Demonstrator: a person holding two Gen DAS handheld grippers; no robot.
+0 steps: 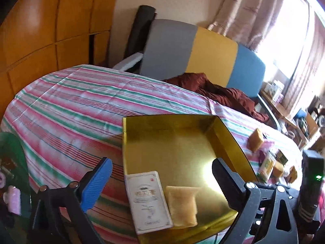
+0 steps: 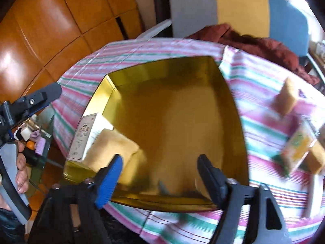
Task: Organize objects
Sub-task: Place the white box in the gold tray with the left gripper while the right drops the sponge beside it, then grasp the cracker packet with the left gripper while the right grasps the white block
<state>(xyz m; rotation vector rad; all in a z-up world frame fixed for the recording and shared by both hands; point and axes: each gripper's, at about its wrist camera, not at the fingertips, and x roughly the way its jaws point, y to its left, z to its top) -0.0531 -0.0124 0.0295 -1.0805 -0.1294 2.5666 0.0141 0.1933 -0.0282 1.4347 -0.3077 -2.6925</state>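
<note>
A gold box lies open on the striped cloth; it also shows in the right wrist view. Inside it, at the near left, lie a white carton and a tan block, also seen in the right wrist view as the carton and the block. My left gripper is open and empty above the carton. My right gripper is open and empty over the box's near side. Tan blocks and a yellow-green carton lie on the cloth to the right.
A table with a striped cloth holds everything. A chair with grey, yellow and blue panels stands behind it with a dark red garment. Wooden cabinets are at left. A glass side table with small items is low left.
</note>
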